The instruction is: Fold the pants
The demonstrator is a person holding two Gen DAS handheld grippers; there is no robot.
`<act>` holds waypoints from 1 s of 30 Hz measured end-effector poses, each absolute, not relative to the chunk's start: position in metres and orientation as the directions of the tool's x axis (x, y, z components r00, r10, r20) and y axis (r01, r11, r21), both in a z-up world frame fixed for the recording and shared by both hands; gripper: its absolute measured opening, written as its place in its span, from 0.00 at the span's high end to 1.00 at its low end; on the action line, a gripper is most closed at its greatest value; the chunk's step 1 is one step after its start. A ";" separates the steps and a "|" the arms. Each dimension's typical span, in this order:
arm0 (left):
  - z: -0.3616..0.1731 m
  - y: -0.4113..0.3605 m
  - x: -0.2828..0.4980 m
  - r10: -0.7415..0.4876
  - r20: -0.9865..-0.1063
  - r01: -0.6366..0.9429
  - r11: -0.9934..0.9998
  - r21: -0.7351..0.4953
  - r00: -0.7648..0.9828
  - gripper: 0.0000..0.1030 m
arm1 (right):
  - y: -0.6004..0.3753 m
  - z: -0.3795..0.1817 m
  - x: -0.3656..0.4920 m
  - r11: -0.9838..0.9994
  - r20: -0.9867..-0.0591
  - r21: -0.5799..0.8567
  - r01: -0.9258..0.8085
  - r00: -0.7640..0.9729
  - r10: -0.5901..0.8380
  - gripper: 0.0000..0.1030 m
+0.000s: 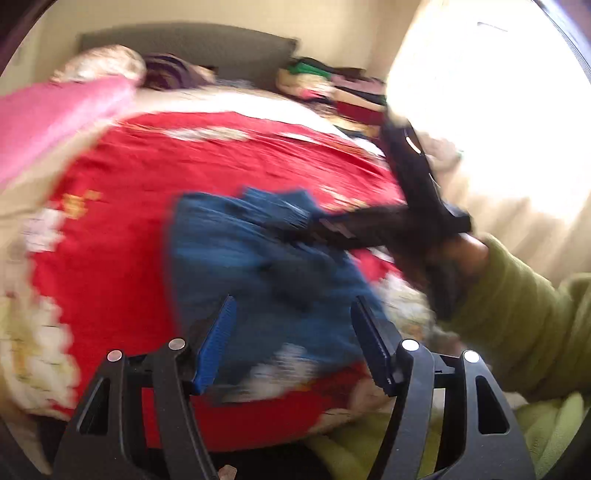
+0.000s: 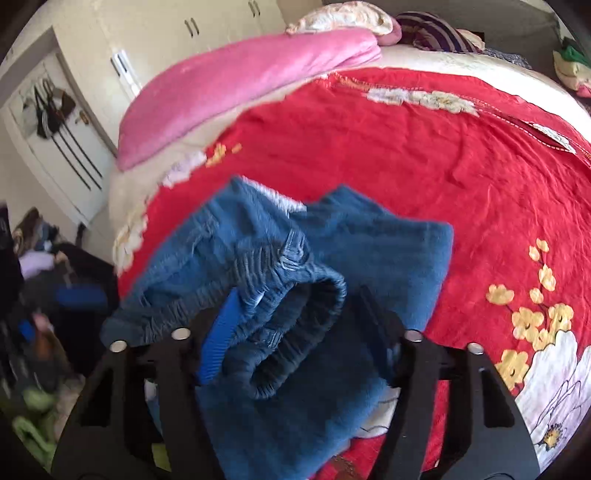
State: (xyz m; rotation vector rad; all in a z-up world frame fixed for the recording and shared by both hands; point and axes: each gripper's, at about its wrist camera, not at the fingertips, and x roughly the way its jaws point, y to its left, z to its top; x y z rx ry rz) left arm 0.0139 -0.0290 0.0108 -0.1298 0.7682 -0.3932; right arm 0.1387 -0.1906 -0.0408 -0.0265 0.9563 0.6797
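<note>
- Pants (image 2: 295, 280), blue, lay bunched on the red bedspread (image 2: 461, 158) toward the near edge of the bed, with the elastic waistband rolled up near the right claw (image 2: 306, 328).
- Right claw: jaws stood partly apart around the waistband, the blue left pad (image 2: 221, 336) against the cloth; the right finger looked clear of it, so a firm grip could not be told.
- Left claw (image 1: 295, 343): jaws partly apart above the near part of the pants, nothing between the pads, both blue pads plainly clear of the fabric.
- In the left view the right claw reached over the far right part of the pants, held by a hand (image 1: 461, 254) in a green sleeve (image 1: 517, 317); that view was blurred.
- A pink blanket (image 2: 240, 85) lay along the far left edge of the bed, with pillows (image 2: 343, 14) beyond it at the headboard.
- Folded clothes (image 1: 332, 88) were stacked at the far right corner.
</note>
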 end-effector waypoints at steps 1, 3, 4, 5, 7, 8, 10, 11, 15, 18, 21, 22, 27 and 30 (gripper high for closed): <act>0.012 -0.024 0.017 -0.362 -0.653 0.268 0.932 -0.243 0.665 0.38 | -0.191 -0.043 0.135 0.798 -0.767 0.248 -0.549 0.391 0.508 0.52; 0.009 -0.013 0.025 -0.320 -0.657 0.216 0.947 -0.237 0.683 0.41 | -0.192 -0.041 0.127 0.806 -0.779 0.202 -0.556 0.408 0.476 0.53; 0.008 -0.014 0.029 -0.312 -0.663 0.207 0.950 -0.234 0.681 0.45 | -0.191 -0.041 0.123 0.811 -0.789 0.165 -0.561 0.418 0.450 0.53; 0.005 -0.015 0.032 -0.307 -0.669 0.207 0.952 -0.227 0.677 0.55 | -0.191 -0.041 0.120 0.812 -0.794 0.143 -0.566 0.424 0.435 0.53; -0.005 -0.023 0.033 -0.319 -0.687 0.231 0.948 -0.221 0.652 0.63 | -0.195 -0.037 0.114 0.819 -0.789 0.135 -0.557 0.440 0.429 0.53; -0.009 -0.028 0.032 -0.326 -0.698 0.249 0.945 -0.213 0.637 0.68 | -0.201 -0.033 0.113 0.821 -0.781 0.143 -0.552 0.447 0.436 0.53; -0.015 -0.035 0.028 -0.334 -0.712 0.284 0.939 -0.194 0.618 0.71 | -0.208 -0.020 0.103 0.813 -0.745 0.163 -0.559 0.470 0.473 0.53; -0.018 -0.039 0.027 -0.329 -0.717 0.291 0.939 -0.181 0.615 0.71 | -0.208 -0.013 0.098 0.804 -0.730 0.165 -0.571 0.478 0.489 0.52; -0.010 -0.027 0.024 -0.373 -0.696 0.301 0.926 -0.230 0.614 0.71 | -0.194 0.001 0.058 0.719 -0.706 0.117 -0.686 0.451 0.546 0.52; 0.004 -0.004 0.030 -0.358 -0.672 0.255 0.934 -0.252 0.648 0.70 | -0.175 0.000 0.031 0.652 -0.718 0.041 -0.757 0.431 0.546 0.52; 0.009 0.015 0.052 -0.340 -0.698 0.188 0.939 -0.288 0.630 0.71 | -0.151 -0.001 0.007 0.567 -0.710 -0.055 -0.822 0.432 0.556 0.52; 0.009 0.018 0.060 -0.345 -0.708 0.178 0.937 -0.302 0.616 0.71 | -0.142 -0.002 0.002 0.538 -0.705 -0.088 -0.839 0.433 0.561 0.52; 0.002 0.009 0.098 -0.377 -0.733 0.192 0.925 -0.328 0.566 0.77 | -0.100 -0.014 -0.008 0.410 -0.712 -0.296 -0.863 0.486 0.508 0.59; -0.013 0.001 0.111 -0.396 -0.749 0.194 0.917 -0.348 0.531 0.77 | -0.086 -0.023 -0.002 0.363 -0.710 -0.373 -0.854 0.514 0.481 0.59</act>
